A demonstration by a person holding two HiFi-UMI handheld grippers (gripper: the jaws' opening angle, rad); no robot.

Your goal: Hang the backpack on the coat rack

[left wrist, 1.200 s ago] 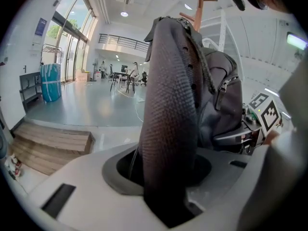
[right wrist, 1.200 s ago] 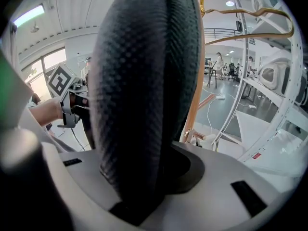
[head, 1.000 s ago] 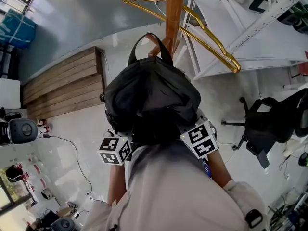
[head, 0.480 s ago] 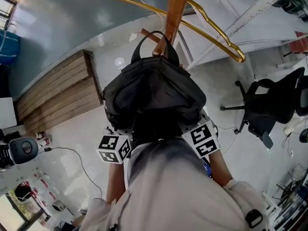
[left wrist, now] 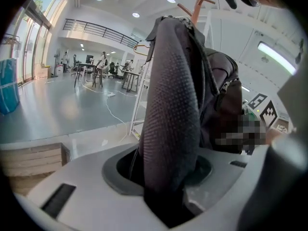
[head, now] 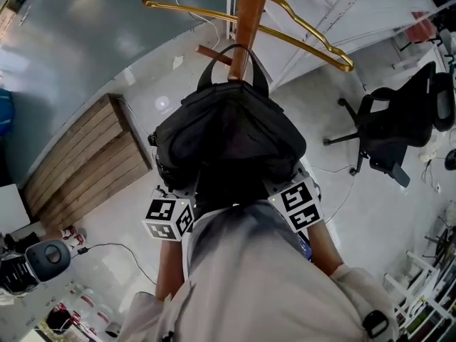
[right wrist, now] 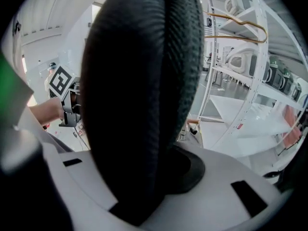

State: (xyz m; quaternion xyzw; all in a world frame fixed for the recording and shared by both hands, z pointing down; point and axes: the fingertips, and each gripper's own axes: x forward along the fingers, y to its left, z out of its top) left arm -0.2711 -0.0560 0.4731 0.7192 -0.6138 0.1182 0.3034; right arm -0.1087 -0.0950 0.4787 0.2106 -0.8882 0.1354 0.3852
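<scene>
My left gripper [left wrist: 168, 189] is clamped on one black mesh shoulder strap [left wrist: 175, 100], and my right gripper [right wrist: 139, 182] on the other. Together they hold the black fabric backpack [head: 228, 144] up against the tall wooden coat rack [head: 249, 13]. Its top carry loop [head: 235, 59] is at the pole, and I judge it not yet hooked over a peg.

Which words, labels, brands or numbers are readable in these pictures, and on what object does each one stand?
No text is readable anywhere.
The left marker cube and right marker cube: only black-and-white square patterns, no letters.
The red tag on the white shelf frame: too small to read.
The backpack: no print shows.
</scene>
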